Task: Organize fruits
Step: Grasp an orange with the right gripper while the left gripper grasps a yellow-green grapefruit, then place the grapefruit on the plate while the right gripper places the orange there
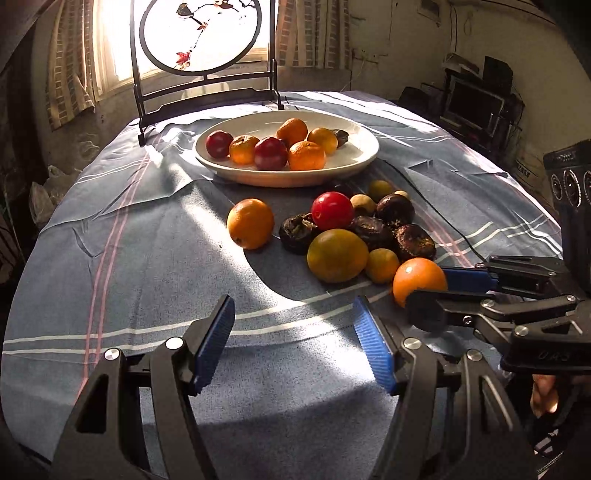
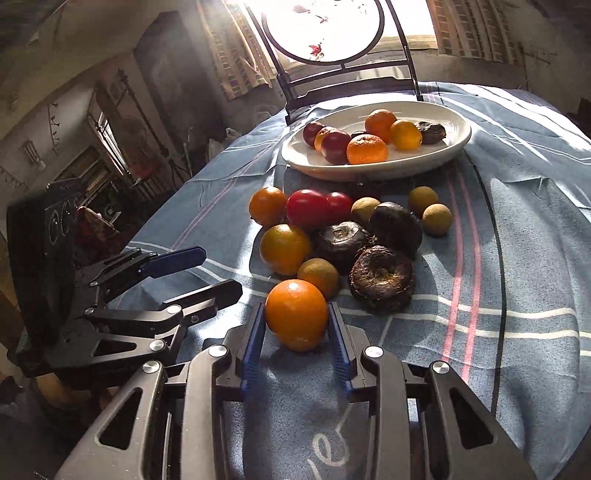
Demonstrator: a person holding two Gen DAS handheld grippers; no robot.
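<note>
White "e" on tablecloth (image 2: 325, 452); rest illegible

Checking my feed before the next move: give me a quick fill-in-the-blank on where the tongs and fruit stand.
1. The right tongs are closed on an ____.
2. The left tongs are open, with ____ between them.
3. The white plate sits in front of a round ____ on a dark stand.
4. The loose fruit lies on a striped blue ____.

Missing words: orange; nothing; screen; tablecloth.

plate (image 1: 207, 157) behind – loose fruit pile (image 1: 354, 229) before it, on tablecloth (image 1: 129, 277)
</note>
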